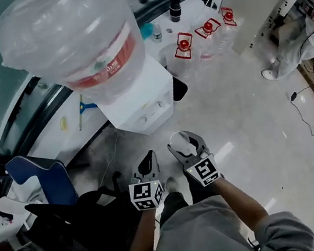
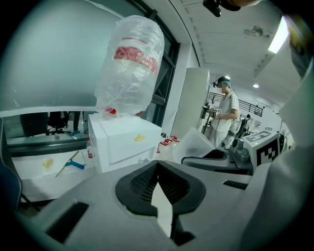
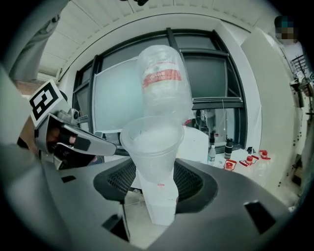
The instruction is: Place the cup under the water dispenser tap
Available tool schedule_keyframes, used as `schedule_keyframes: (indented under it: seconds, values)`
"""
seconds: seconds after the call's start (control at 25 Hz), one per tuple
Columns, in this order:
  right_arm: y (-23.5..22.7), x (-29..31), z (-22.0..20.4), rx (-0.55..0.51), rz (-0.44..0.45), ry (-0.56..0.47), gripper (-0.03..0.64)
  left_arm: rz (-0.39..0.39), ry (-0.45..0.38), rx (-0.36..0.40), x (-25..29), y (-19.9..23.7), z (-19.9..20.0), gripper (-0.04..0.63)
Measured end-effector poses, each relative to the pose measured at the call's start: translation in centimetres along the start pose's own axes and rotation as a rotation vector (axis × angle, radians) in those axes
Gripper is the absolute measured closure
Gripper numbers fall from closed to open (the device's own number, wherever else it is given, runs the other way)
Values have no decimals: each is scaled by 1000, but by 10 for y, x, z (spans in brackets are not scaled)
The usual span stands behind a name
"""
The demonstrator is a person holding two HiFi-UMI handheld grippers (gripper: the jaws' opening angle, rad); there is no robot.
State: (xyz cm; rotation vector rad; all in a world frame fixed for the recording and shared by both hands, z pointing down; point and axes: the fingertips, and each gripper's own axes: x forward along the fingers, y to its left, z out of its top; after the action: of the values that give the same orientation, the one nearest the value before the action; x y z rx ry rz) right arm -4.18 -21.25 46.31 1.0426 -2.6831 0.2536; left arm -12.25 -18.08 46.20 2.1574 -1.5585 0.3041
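The white water dispenser (image 1: 142, 103) stands on the floor ahead, topped by a large upturned bottle (image 1: 72, 35) wrapped in plastic. Its taps (image 1: 150, 112) face me, small and low on the front. My right gripper (image 1: 185, 146) is shut on a translucent plastic cup (image 1: 180, 142), held upright a short way in front of the dispenser. In the right gripper view the cup (image 3: 153, 152) stands between the jaws with the bottle (image 3: 164, 83) behind it. My left gripper (image 1: 147, 162) is beside it on the left, shut and holding nothing; its tips (image 2: 157, 165) meet, pointing at the dispenser (image 2: 122, 144).
Water jugs with red caps (image 1: 207, 31) and a dark bottle (image 1: 174, 8) stand behind and right of the dispenser. A blue chair (image 1: 40, 170) and a black chair (image 1: 72, 224) are at the left. A squeegee (image 1: 86, 106) lies by the window. A person in white (image 2: 225, 112) stands at the right, and cables (image 1: 309, 115) lie on the floor there.
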Motion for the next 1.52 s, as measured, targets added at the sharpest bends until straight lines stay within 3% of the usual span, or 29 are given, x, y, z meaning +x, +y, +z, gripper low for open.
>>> schedule_keyframes:
  seconds: [0.2,0.48,1.04,1.52]
  values:
    - [-35,39,-27,-4,52,21,377,72,30,-33,46,17,-13,586]
    - [-45,67,-58,-6,116,51,377,125,62,-28,82,37,-34,586]
    - [-42,119,-151,38,109,81,377,176,75,-18,109,80,-111,586]
    - [-22,159,-229,72,86,107,377,171,79,-12,125,108,-161,586]
